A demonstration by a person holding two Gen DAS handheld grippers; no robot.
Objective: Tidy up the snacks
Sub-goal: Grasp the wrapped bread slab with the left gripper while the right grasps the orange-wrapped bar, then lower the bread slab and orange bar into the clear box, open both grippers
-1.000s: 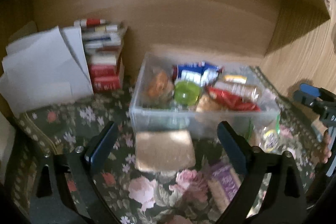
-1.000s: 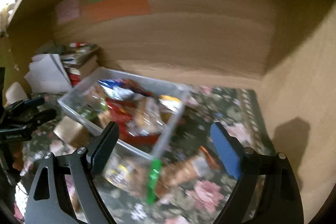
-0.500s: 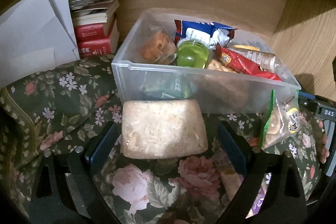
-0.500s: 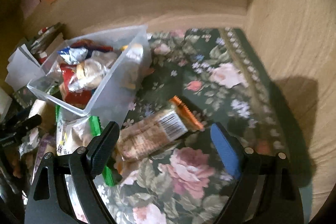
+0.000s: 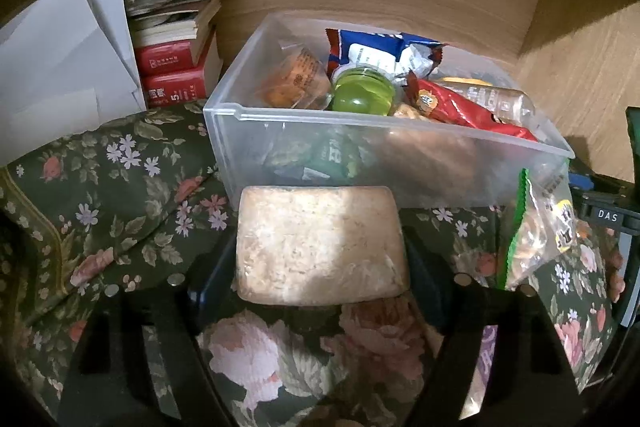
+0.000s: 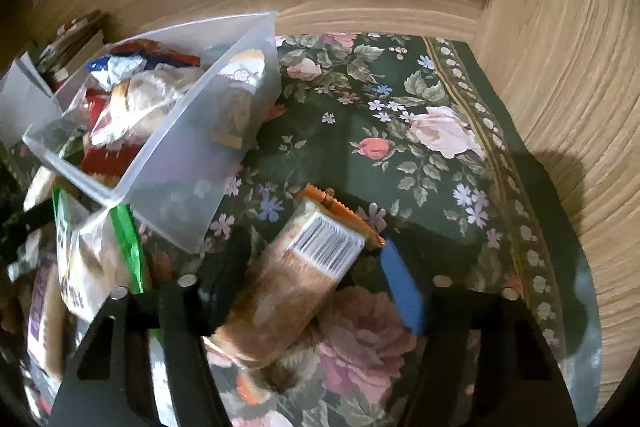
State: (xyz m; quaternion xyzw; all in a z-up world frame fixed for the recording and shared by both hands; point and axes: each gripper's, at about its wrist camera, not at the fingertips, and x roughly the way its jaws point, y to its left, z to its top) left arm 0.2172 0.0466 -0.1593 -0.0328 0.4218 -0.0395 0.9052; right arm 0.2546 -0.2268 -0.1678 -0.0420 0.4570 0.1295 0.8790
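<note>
A clear plastic bin (image 5: 384, 163) holds several snacks, among them a green jelly cup (image 5: 362, 95) and a red packet (image 5: 460, 105). A beige rice-cake block (image 5: 320, 247) lies on the floral cloth just in front of the bin, between the open fingers of my left gripper (image 5: 318, 275). In the right wrist view the bin (image 6: 180, 163) is at the left. A wrapped biscuit bar with an orange end (image 6: 304, 267) lies between the open fingers of my right gripper (image 6: 316, 271). A green-edged clear snack bag (image 5: 540, 227) leans by the bin's right corner.
Red books (image 5: 176, 67) and white papers (image 5: 64, 67) stand at the back left. Wooden walls (image 6: 560, 67) close the back and right. A floral cloth (image 6: 400, 131) covers the surface. A purple packet (image 6: 40, 311) lies at the left of the right wrist view.
Both grippers have come down and forward. The left one now straddles the rice-cake block, the right one straddles the biscuit bar. Both stay open.
</note>
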